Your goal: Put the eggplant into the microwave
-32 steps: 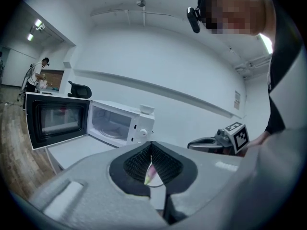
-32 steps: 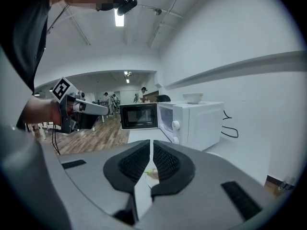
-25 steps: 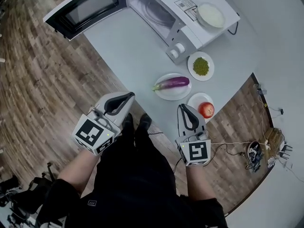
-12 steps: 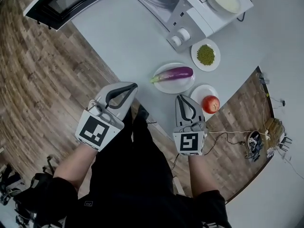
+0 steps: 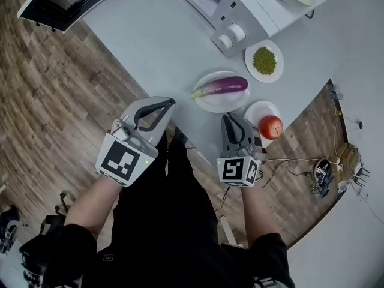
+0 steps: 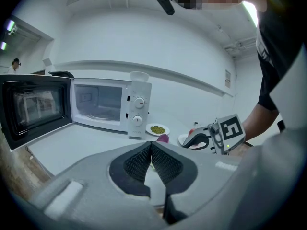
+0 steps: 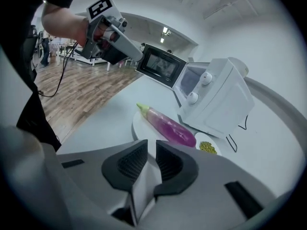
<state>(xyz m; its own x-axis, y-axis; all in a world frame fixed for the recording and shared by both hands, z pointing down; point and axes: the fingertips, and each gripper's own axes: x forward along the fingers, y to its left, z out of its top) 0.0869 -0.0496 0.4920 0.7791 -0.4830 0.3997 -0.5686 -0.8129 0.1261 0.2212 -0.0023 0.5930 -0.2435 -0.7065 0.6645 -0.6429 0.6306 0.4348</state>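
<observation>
Change since earlier frame: both grippers have sunk toward the table edge and the right one has rolled, so its marker cube faces another way. The microwave (image 5: 246, 8) now sits nearer the top of the head view.
Eggplant (image 5: 222, 86): has not moved. It lies lengthwise on a white plate (image 5: 223, 105), green stem end to the left in the head view, untouched.
Plate position: on the grey table (image 5: 150, 41), just in front of the microwave's knob side — a short carry to the cavity.
Microwave: door (image 5: 66, 2) swung fully open, cavity exposed, so nothing blocks loading.
Right gripper (image 5: 231, 119): near the plate's front rim, aimed at the eggplant. Its jaws have just been opening and now stand a narrow slit apart with nothing between them.
Left gripper (image 5: 170, 103): off to the left near the table edge, jaws pressed together and empty. Judged idle, kept clear of the right one's path.
Neighbours: a red fruit (image 5: 271, 126) on its own small plate just right of the right gripper, and a dish of green beans (image 5: 264, 60) beside the microwave.
Step judged: approach for pickup. The slit looks too narrow for the eggplant's body — it must widen first.
</observation>
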